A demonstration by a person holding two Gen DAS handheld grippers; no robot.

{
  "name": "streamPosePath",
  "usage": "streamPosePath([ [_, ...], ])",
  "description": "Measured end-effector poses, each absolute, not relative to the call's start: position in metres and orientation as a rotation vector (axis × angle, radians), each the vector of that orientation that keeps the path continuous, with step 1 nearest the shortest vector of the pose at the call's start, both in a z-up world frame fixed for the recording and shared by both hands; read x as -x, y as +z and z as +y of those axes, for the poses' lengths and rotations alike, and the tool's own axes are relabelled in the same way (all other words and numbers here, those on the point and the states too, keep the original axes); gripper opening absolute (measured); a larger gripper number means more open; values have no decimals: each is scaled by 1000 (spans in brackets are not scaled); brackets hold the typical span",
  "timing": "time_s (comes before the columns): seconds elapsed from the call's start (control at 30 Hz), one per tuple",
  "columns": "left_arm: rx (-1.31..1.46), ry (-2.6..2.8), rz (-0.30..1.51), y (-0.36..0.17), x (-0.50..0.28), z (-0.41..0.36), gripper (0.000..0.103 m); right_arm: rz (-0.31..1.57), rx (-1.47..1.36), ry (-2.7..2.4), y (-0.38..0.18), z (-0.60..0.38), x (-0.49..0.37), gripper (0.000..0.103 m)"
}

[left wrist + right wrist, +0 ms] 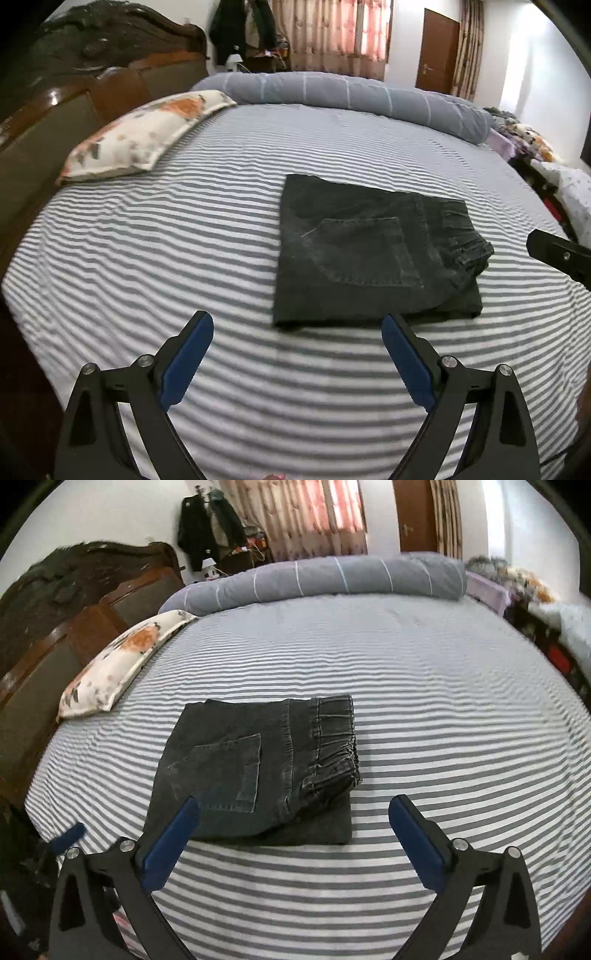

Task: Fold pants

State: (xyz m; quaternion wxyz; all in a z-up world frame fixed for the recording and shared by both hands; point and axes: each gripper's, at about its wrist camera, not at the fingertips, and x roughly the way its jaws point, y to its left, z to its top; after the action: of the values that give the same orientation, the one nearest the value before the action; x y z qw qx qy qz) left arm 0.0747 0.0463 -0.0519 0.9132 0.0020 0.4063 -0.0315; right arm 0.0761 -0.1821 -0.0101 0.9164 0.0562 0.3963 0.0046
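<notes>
Dark grey denim pants (369,251) lie folded into a compact rectangle on the striped bed sheet (147,258), back pocket up and the elastic waistband on the right. My left gripper (297,321) hovers over the sheet just in front of the pants' near edge, open, with nothing between its blue pads. In the right wrist view the pants (258,768) sit ahead and slightly left. My right gripper (295,801) is open and empty above their near right corner. One finger of the right gripper (554,254) shows at the right edge of the left wrist view.
A floral pillow (140,136) lies at the left by the wooden headboard (92,74). A rolled grey duvet (351,92) runs along the bed's far side. Piled clothes and bedding (532,140) sit beyond the right edge. Striped sheet (443,701) spreads right of the pants.
</notes>
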Motion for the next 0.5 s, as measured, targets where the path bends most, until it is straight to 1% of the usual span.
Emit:
streamPosePath([
  [0.23,-76,-41,829,-35,-47,44,93,815,-22,27,-5,-162,-48,102],
  [0.5,-132,-55,809,-24,-36,36,93,822,-8,27,-3,-153,-37,102],
])
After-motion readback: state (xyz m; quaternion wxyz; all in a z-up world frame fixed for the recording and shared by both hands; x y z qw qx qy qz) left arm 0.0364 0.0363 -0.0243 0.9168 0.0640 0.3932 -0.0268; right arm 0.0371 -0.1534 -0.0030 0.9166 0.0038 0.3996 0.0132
